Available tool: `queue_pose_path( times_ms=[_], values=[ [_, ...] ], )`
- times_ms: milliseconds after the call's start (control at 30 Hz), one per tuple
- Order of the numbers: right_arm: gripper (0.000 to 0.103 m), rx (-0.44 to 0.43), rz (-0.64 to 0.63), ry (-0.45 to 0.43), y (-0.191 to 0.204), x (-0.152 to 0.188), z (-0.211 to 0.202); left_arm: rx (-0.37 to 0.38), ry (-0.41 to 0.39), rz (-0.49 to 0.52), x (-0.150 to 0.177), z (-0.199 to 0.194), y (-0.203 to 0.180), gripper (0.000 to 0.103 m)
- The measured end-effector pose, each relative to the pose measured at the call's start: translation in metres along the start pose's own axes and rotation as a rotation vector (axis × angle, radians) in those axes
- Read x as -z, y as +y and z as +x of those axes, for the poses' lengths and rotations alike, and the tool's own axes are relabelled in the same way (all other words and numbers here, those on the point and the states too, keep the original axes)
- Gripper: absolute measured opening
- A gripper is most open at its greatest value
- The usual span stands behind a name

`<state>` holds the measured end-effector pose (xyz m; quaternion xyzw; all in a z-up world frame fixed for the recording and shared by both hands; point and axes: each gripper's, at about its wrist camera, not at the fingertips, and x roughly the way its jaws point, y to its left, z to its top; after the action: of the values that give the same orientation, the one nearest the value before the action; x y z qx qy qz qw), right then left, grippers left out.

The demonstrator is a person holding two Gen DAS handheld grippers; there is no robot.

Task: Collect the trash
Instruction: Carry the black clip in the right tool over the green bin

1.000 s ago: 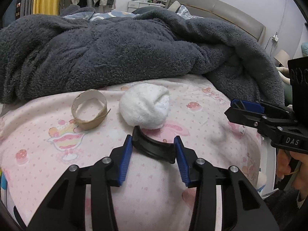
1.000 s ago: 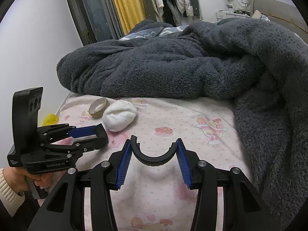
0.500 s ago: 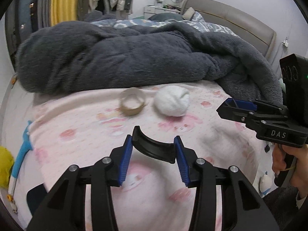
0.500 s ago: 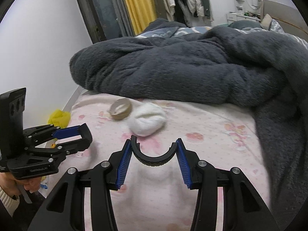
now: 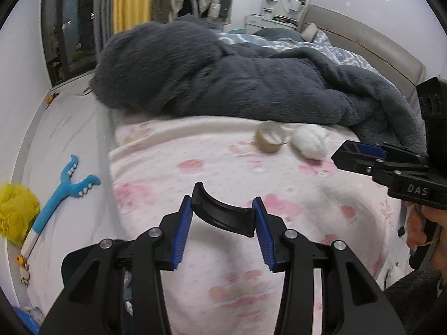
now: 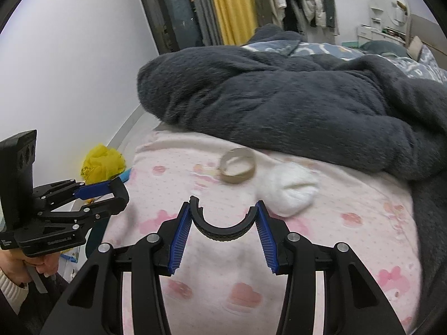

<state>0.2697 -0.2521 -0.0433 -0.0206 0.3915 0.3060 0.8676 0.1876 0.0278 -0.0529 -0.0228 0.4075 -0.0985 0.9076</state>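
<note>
Two bits of trash sitting on the bed's pink patterned sheet (image 5: 195, 156): a short brown cardboard tape-roll ring (image 5: 270, 140) and, just beside it on the right, a crumpled white tissue wad (image 5: 310, 141), both close to the edge of the big fluffy dark grey blanket (image 5: 223, 81). Left tongs (image 5: 223, 217) hovering low over the sheet, well short of the ring, half-open with only a curved black plastic spacer (image 5: 223, 213) wedged between the blue pads. Right tongs (image 6: 223, 223) same deal, spread around their own black curved spacer (image 6: 223, 230), the wad just ahead to the right. Down on the floor: a blue Y-shaped toy (image 5: 62, 189) and a yellow crumpled bag (image 6: 102, 163).
</note>
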Motion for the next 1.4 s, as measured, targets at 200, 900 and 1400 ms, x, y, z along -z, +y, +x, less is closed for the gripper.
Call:
queue_pose_path(
  times_ms=[200,900,1400],
  values=[
    [0.047,-0.025,-0.042,0.024,0.029,-0.007,0.016,-0.022,0.007,-0.025,0.01,-0.005,0.024,0.046],
    [0.047,-0.139,-0.146,0.065,0.131,-0.027,0.057,-0.129,0.08,-0.17,0.059,-0.015,0.129,0.047],
    [0.047,-0.209,-0.222,0.121,0.204,-0.029,0.093,-0.176,0.236,-0.265,0.115,0.002,0.196,0.047]
  ],
)
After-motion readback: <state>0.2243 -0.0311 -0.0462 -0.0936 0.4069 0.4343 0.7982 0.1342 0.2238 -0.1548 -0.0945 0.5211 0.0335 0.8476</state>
